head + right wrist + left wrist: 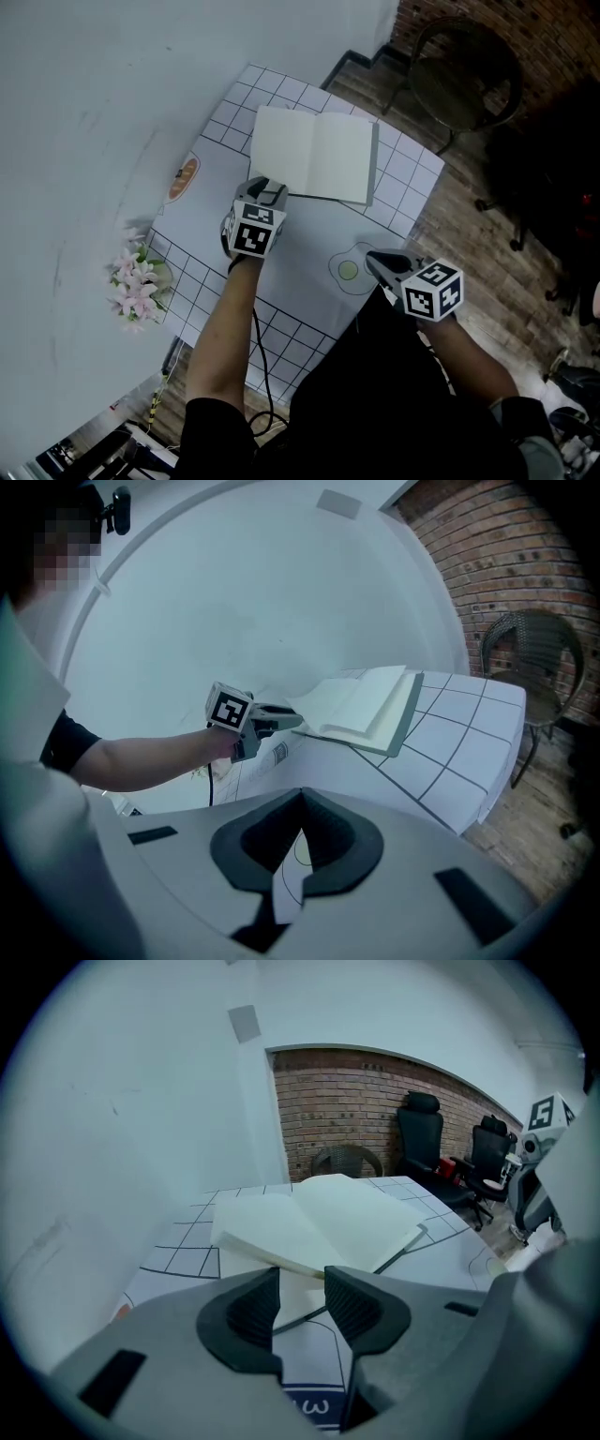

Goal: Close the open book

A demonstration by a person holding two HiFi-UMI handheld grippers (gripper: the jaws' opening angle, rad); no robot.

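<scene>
**Paper-white book lies open, waiting for a lift at its left edge**

Blank pages face up: the book rests flat and open on the gridded tabletop, in the upper middle of the head view, with a thin grey-green cover showing along its right edge. The left gripper sits just beside the book's lower left corner. Its jaws stand apart with nothing pinched, and the left gripper view shows the near page edge and cover rim just ahead of them. The right gripper hangs at the lower right of the frame, well apart from the book, with its jaws together and empty.

The book looks light, and the page block is probably soft and inclined to fan or sag if only a few leaves are caught. The cover seems the stiffer part, so the better hold is likely the left cover's outer edge, taken together with the pages above it. That half could then be swung over the spine. Smooth paper may slip between the pads, and the whole book might slide on the slick tabletop.
</scene>
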